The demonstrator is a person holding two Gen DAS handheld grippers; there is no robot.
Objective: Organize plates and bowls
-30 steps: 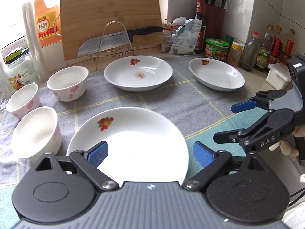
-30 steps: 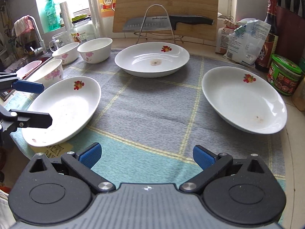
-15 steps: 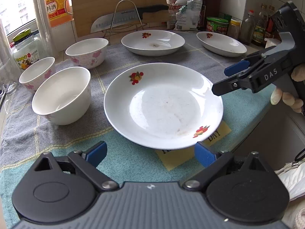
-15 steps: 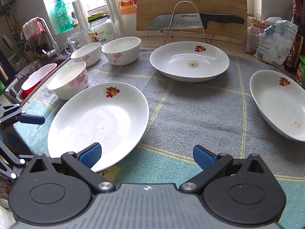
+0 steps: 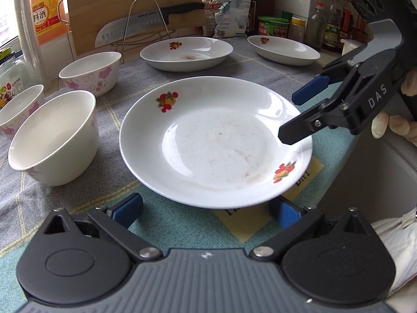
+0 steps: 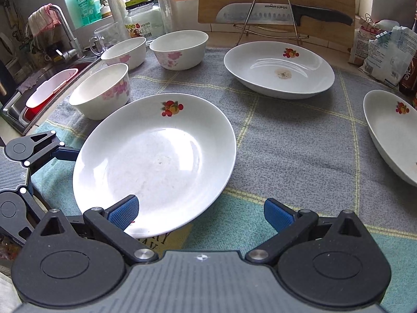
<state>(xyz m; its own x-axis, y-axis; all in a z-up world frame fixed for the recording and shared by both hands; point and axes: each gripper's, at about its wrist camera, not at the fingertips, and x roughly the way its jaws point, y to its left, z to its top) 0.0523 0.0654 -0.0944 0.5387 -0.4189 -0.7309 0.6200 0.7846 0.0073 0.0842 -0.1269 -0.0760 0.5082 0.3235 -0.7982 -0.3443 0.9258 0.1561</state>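
Three bowls and three plates sit empty, faintly smeared.

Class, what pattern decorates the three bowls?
Pink flowers on white, clearest on the bowls in the right wrist view.

From my left wrist view, the near plate is my landmark on the cloth. Three bowls lie left of it. Two more plates lie behind it.
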